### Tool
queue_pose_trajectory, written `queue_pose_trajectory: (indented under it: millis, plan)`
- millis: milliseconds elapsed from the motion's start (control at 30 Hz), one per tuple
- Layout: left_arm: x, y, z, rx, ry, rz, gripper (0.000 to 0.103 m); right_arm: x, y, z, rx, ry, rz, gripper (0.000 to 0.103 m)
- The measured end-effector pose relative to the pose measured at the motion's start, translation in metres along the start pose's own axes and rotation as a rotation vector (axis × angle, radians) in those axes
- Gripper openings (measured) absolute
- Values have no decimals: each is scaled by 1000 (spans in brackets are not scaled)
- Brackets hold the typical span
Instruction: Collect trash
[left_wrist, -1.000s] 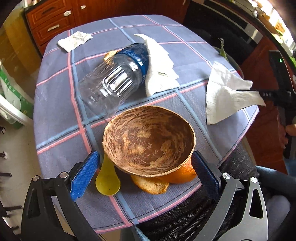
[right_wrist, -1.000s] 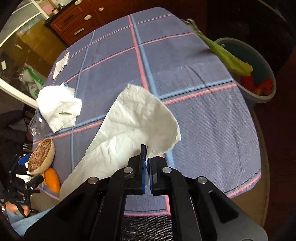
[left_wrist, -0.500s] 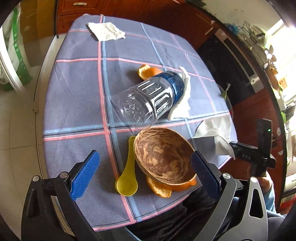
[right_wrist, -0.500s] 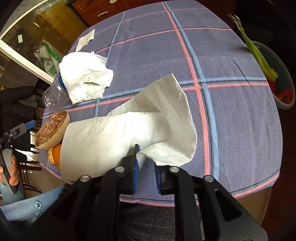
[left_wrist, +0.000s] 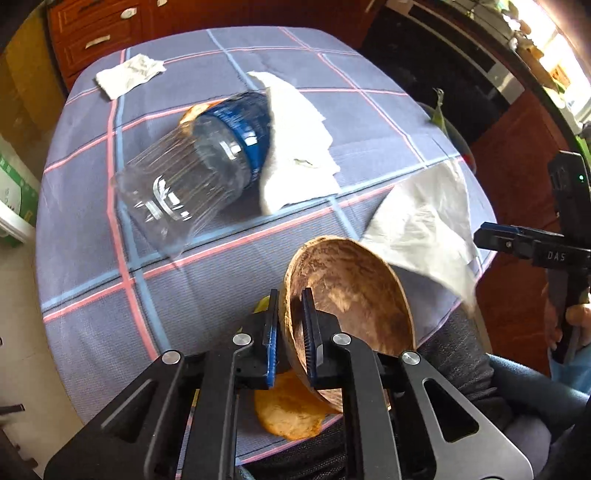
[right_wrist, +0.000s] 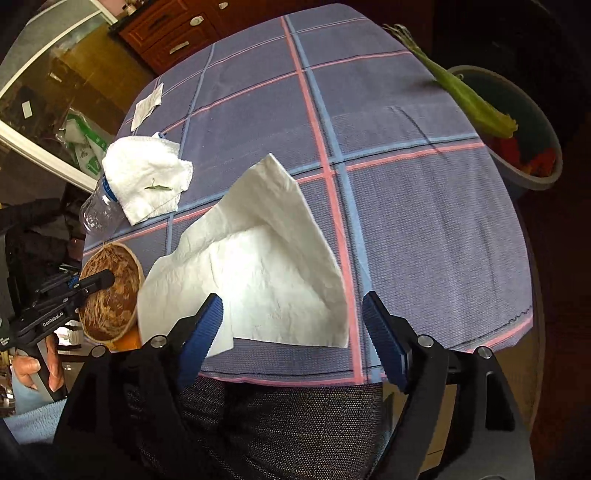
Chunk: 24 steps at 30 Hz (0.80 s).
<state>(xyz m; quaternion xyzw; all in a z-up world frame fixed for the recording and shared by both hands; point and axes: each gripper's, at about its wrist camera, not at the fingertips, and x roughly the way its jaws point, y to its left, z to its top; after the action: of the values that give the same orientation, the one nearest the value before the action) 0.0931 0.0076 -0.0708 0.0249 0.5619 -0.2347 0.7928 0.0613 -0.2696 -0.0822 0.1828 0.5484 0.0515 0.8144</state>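
Note:
My left gripper is shut on the rim of the brown coconut-shell bowl and holds it tilted at the table's near edge; the bowl also shows in the right wrist view. Orange peel lies under it. My right gripper is open, its fingers on either side of a large white napkin that lies on the cloth; the napkin also shows in the left wrist view. A clear plastic bottle lies on its side beside a crumpled napkin.
A checked blue cloth covers the table. A grey bin with red scraps stands off the far right edge, a green stalk leaning over it. A small paper scrap lies at the far corner. Wooden drawers stand behind.
My left gripper closed on the bowl's rim and tilted the bowl up. My right gripper opened and let go of the large napkin, which now lies on the cloth.

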Motion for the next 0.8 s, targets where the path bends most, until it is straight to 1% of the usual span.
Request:
queue_pose_trajectory:
  millis: [100, 167, 200, 233, 333, 400, 467, 533, 567, 600, 667, 800]
  plan:
    - [6, -16, 6, 40, 2, -17, 12, -1, -10, 1, 40, -8, 17, 75]
    - [11, -25, 10, 67, 6, -24, 12, 0, -9, 1, 46, -5, 32, 76]
    - [15, -28, 12, 73, 12, -25, 12, 2, -7, 2, 42, -1, 37, 81]
    - [20, -30, 16, 76, 19, -19, 13, 4, -4, 2, 36, 2, 38, 83]
    - [26, -28, 17, 79, 40, -18, 14, 12, 9, 6, -1, 16, 32, 83]
    - [27, -26, 15, 82, 55, -16, 18, 19, 18, 8, -35, 29, 15, 83]
    - [26, -23, 9, 89, 69, -12, 32, 29, 27, 11, -55, 51, -4, 83]
    - [25, -22, 4, 97, 73, -4, 37, 35, 36, 12, -80, 60, 1, 83]
    - [26, -21, 2, 96, 75, -5, 37, 38, 42, 12, -92, 66, 7, 83]
    - [28, -21, 2, 92, 78, -7, 37, 40, 46, 12, -102, 70, 2, 85]
    - [32, -20, 1, 88, 87, -3, 37, 42, 53, 14, -121, 64, -10, 86]
    - [31, -23, 1, 104, 58, -12, 36, 46, 63, 18, -138, 56, -22, 86]
